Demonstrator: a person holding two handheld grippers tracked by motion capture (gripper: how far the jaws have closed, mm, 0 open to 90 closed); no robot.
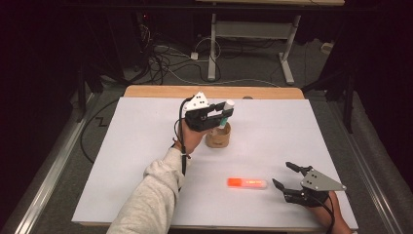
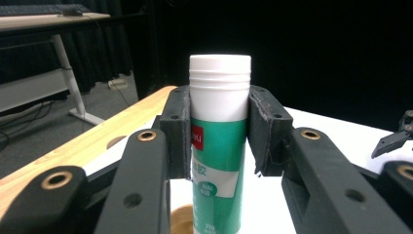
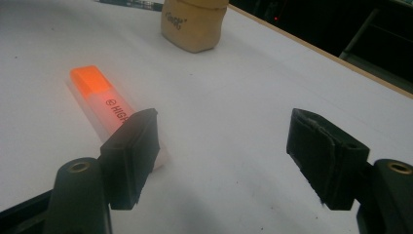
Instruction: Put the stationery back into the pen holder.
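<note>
High view: the left gripper (image 1: 220, 115) is held above the middle of the white table (image 1: 122, 146), its two pads clamped on a glue stick (image 1: 226, 113) with a white cap and a green label. Directly beneath the gripper's jaws stands a tan wooden cup (image 1: 217, 137), and the lower end of the glue stick sits at the cup's mouth; whether it touches the rim cannot be determined. Left gripper view: the glue stick (image 2: 219, 141) stands upright between the jaws, with each pad pressed flat against one side just below the cap, and a curved section of the cup rim (image 2: 181, 217) is visible under the jaws, to the left of the stick. The right gripper (image 1: 284, 176) rests low at the near right part of the table, with its jaws spread wide and nothing between them. An orange highlighter (image 1: 247, 183) lies flat on the table just beside the tips of the right gripper, on the side facing the left gripper. Right gripper view: the highlighter (image 3: 100, 100) runs away from the left-hand jaw, which covers its near end, and the cup (image 3: 194, 24) stands well beyond both jaws.
</note>
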